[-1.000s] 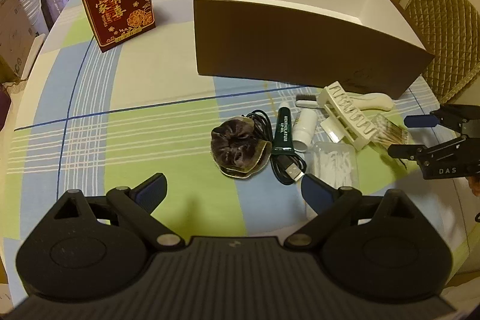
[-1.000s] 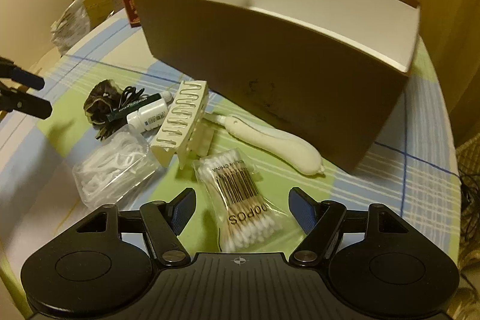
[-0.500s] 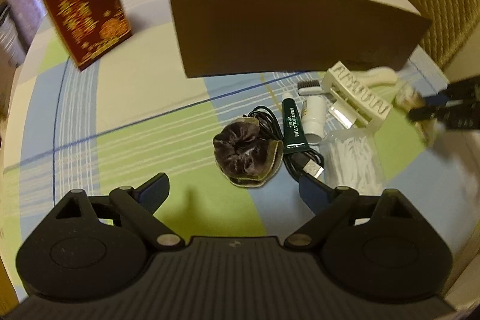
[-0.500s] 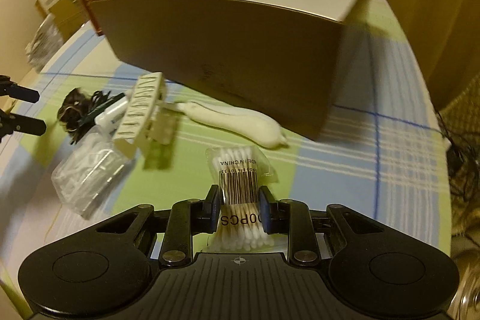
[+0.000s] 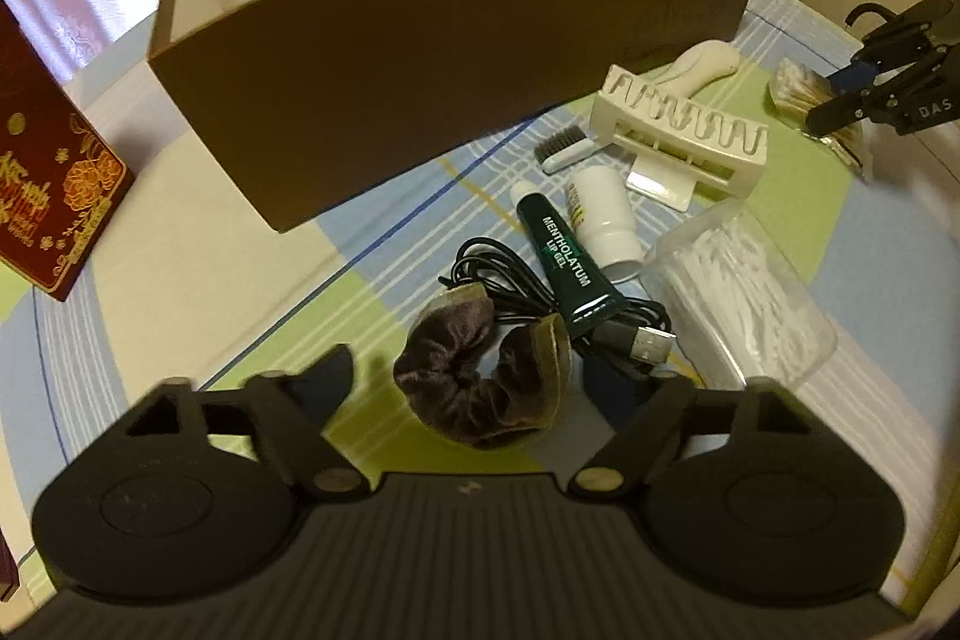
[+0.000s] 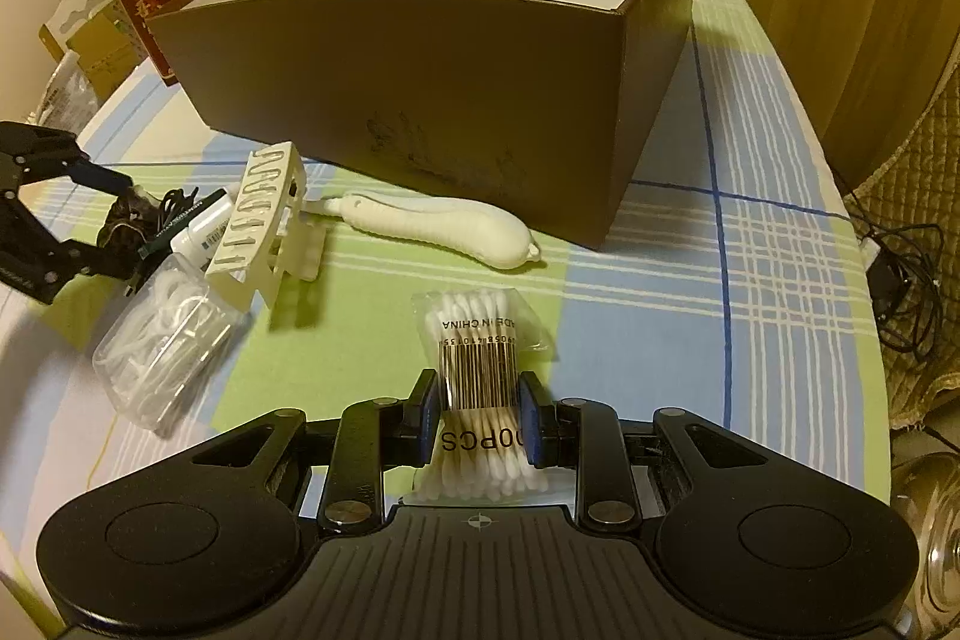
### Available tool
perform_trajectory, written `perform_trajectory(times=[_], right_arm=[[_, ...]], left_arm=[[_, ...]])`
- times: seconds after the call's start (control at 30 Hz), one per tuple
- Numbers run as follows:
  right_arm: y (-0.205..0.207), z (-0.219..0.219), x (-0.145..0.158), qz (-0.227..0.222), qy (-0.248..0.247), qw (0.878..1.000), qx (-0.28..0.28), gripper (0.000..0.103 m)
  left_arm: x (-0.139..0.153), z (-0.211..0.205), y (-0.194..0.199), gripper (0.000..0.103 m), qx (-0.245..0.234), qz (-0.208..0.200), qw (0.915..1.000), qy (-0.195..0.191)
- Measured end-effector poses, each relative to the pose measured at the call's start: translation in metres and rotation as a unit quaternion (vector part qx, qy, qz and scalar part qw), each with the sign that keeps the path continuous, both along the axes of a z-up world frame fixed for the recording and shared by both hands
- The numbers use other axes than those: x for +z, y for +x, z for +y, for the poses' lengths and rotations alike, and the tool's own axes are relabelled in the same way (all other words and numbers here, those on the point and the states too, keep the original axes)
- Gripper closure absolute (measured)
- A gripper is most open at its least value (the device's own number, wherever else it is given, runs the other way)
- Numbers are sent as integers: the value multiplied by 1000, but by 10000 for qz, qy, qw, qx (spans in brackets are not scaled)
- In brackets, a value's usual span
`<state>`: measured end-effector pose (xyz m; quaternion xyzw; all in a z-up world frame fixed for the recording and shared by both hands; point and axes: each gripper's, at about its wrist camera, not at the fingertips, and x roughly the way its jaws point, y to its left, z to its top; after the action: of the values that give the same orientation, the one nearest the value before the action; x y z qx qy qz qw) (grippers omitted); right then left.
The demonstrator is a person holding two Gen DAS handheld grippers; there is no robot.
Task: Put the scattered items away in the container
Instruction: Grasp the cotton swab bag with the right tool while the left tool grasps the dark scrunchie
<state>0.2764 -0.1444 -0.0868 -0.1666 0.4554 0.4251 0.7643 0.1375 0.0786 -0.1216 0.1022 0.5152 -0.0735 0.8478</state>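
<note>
1. While the right tool (image 6: pixel 478 418) grips the cotton swab pack (image 6: pixel 480 340) across its barcoded middle, the pack sits low over the bench (image 6: pixel 750 280), near the box (image 6: pixel 420 88); whether it touches the cloth I cannot tell.
2. It looks light and squashy in slick film, so a mid-body hold suits it; squeezing hard would likely bend the sticks.
3. Its long axis runs straight along the tool's fingers, the far end aimed toward the box wall.
4. The left tool (image 5: pixel 474 388) stands wide, holding nothing, with the brown scrunchie (image 5: pixel 480 388) between its fingers.
5. That scrunchie is soft and will likely compress; pinch across its ring.
</note>
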Motion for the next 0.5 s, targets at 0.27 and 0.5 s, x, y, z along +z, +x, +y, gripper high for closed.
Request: perform_trajectory(times=[0.27, 0.5], right_arm=[[-5, 0, 0, 15, -31, 10000, -51, 73], [-10, 5, 2, 29, -158, 9999, -20, 74]], left_arm=[[2, 0, -12, 72, 124, -108, 9997, -197], [16, 0, -23, 76, 562, -103, 9983, -106]])
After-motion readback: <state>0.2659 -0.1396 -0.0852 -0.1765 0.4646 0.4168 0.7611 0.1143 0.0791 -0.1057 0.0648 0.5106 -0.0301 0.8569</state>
